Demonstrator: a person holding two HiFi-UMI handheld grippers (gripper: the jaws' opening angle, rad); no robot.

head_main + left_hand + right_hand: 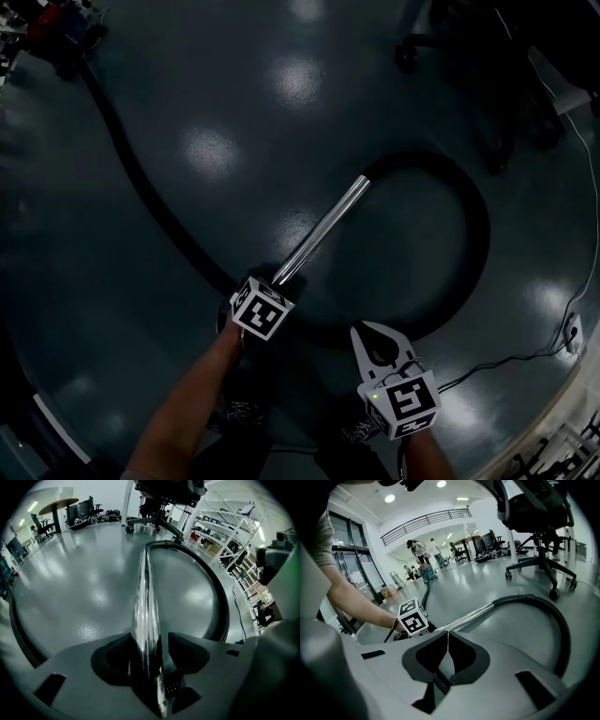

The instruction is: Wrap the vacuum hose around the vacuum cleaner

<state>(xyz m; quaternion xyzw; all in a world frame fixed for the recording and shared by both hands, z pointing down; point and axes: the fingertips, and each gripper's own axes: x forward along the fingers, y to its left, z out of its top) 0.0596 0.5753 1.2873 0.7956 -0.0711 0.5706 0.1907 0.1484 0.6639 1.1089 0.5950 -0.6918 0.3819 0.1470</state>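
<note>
The left gripper (pixel 149 639) points steeply down with its jaws spread wide. The vacuum's shiny metal tube (pixel 145 602) runs between them, with a dark gap on either side. The right gripper (pixel 448 633) is pinched fully together with nothing in it, hanging just beside the left one. The only printing I can make out is the black-and-white square pattern on each marker cube (pixel 412 617); it has no words.

From the tube's far end the black ribbed hose (pixel 473 225) loops round in a wide curve on the floor. It passes under the grippers, then trails off across the room to the reddish vacuum cleaner (pixel 56 33), well apart from both hands.

The floor (pixel 234 150) is smooth, grey and glossy, and it mirrors the ceiling lights. A black office chair (pixel 539 508) stands near the loop, and a thin white cable (pixel 525 361) lies to the right. Metal shelving (pixel 225 541) lines one side, and people (pixel 417 550) stand far off under a railed balcony (pixel 426 522).
</note>
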